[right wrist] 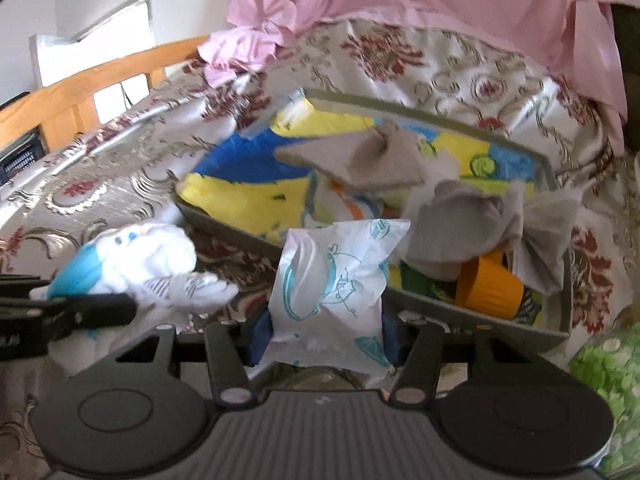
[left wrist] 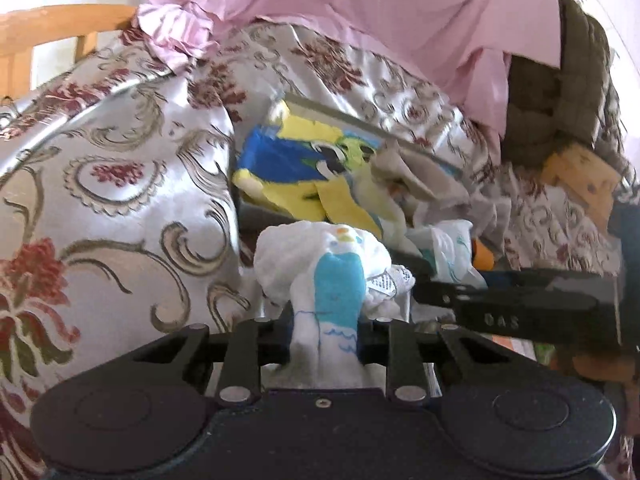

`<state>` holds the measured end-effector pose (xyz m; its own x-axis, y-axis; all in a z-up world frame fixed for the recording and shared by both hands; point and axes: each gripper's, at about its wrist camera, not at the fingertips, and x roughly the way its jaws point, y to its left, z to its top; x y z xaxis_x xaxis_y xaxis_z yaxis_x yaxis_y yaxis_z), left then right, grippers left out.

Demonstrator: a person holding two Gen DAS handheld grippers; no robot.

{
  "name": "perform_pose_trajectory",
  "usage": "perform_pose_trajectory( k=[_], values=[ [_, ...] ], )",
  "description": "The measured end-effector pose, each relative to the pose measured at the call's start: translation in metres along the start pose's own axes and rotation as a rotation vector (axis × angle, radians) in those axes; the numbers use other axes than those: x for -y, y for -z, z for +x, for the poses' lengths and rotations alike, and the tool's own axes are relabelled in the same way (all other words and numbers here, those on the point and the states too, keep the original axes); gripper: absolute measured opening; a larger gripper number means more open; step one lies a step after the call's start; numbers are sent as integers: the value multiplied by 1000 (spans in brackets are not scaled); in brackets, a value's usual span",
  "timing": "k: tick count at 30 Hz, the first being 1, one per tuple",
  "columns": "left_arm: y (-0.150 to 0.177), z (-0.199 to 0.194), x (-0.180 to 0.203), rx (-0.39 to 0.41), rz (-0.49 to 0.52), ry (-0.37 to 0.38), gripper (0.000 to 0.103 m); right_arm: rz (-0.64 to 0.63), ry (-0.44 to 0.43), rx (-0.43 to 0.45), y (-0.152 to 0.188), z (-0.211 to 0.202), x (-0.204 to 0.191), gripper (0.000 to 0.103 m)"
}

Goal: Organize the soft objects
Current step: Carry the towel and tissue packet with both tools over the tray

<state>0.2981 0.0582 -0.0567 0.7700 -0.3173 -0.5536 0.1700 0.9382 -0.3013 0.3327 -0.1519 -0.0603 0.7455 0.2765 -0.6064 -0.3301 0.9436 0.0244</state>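
The grey tray floor is mostly hidden under cloths, and the green spotted thing is cut off.

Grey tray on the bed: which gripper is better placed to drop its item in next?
Probably right. The right gripper, shut on the white plastic packet with teal print, sits at the grey tray's near rim. The left gripper, holding the white-and-blue sock bundle, sits further off to the side.

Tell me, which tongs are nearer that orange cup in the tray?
Right. The right tongs, clamped on a white printed packet, sit at the tray's near edge beside the orange cup. The left tongs, gripping a white-and-blue sock bundle, are further off.
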Motion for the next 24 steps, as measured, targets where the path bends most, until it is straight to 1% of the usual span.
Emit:
perform_pose_trajectory(
  k=[4, 6, 8, 11, 17, 20, 22, 24],
  values=[
    [-11, -9, -2, 73, -25, -18, 27, 1, -16, 46, -9, -14, -3, 59],
    [-20, -11, 1, 135, -34, -68, 27, -14, -10, 84, -16, -23, -4, 59],
    [-30, -10, 3, 184, -51, -86, 27, -9, -9, 121, -24, -32, -3, 59],
    [-48, -1, 9, 231, -63, -102, 27, 2, -10, 159, -35, -42, 0, 59],
    [-84, 29, 20, 305, -54, -70, 28, -9, 32, 208, -50, -50, 8, 59],
    [-101, 47, 19, 298, -76, -48, 28, -18, 64, 230, -65, -49, 13, 59],
    [-102, 56, 15, 275, -46, -57, 28, 14, 69, 252, -81, -43, 18, 59],
    [-100, 65, 8, 246, -44, -67, 28, 46, 63, 248, -98, -31, 22, 59]
  ],
)
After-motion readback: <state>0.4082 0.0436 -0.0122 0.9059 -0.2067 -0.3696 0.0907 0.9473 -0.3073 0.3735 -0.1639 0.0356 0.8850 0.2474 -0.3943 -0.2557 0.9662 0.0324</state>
